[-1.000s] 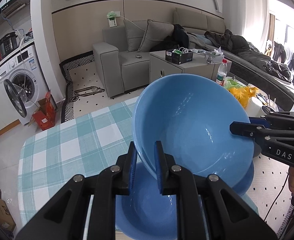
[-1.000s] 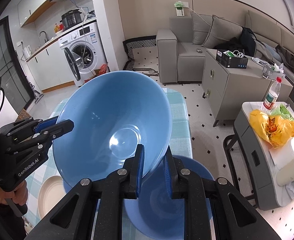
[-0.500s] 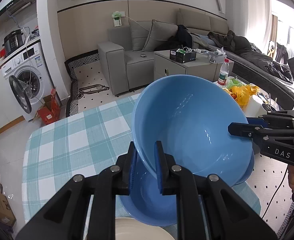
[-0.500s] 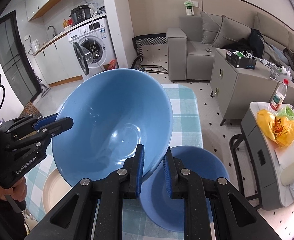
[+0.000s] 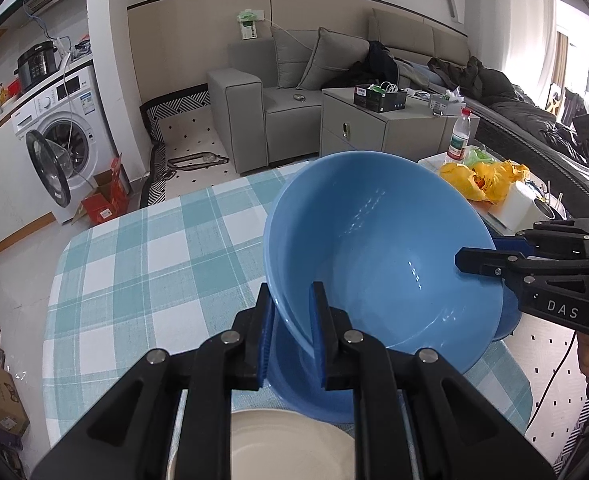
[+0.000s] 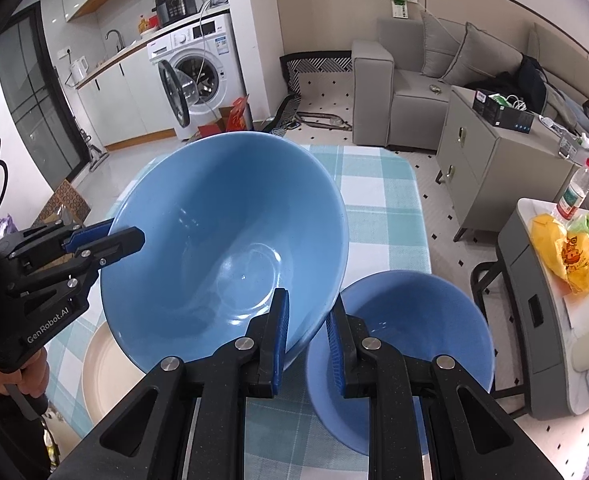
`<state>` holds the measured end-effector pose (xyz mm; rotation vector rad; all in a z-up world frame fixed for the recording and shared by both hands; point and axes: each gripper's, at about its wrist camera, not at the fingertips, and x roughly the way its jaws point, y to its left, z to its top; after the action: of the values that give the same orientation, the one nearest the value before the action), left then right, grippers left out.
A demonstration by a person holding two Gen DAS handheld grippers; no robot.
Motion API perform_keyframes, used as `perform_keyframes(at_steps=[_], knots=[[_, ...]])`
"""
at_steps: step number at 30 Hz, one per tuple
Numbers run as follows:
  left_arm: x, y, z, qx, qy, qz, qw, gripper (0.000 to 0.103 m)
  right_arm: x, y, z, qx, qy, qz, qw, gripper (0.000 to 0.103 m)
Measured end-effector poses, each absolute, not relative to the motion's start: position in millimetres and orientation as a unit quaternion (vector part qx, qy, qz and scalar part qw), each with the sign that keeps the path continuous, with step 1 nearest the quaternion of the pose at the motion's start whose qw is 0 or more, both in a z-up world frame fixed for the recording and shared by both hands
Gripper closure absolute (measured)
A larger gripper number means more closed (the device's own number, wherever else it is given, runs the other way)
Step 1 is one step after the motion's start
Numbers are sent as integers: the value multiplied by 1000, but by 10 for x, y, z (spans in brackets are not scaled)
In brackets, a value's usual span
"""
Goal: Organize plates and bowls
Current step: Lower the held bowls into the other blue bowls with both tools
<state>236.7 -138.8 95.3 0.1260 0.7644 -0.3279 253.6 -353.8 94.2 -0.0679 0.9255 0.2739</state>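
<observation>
Checked cloth (image 5: 142, 264) is spreading under both my claws, with a sofa (image 5: 262, 92) and washer (image 5: 66, 128) sitting far beyond it. Nearest, below my left claw (image 5: 290, 312), a cream plate (image 5: 290, 444) is lying on the cloth. My left claw is pinching the near rim of the big bowl (image 5: 382, 256), and my right claw (image 6: 306, 320) is pinching the opposite rim, so I am carrying it tilted between the two.

Over the last second both claws have been sinking and travelling across the table, bringing the big bowl closer to the second bowl (image 6: 406, 336), which is resting on the cloth just under and to the right of my right claw. Neither grip has loosened. I am judging this as the run-in to nesting: the carried bowl is hanging partly over the resting one but is not yet seated in it.

Counting: two blue bowls, one cream plate, two claws.
</observation>
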Motion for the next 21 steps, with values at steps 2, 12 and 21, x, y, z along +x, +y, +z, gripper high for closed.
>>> perform_keyframes(at_steps=[2, 12, 21], knots=[[2364, -1361, 912, 60, 374, -157, 912, 88, 2552, -3511, 900, -33, 448, 134, 883, 85], [2369, -1274, 730, 55, 391, -151, 906, 88, 2601, -3385, 713, -43, 465, 139, 873, 85], [2394, -1245, 582, 56, 404, -149, 901, 88, 2677, -3319, 551, -52, 481, 139, 864, 84]])
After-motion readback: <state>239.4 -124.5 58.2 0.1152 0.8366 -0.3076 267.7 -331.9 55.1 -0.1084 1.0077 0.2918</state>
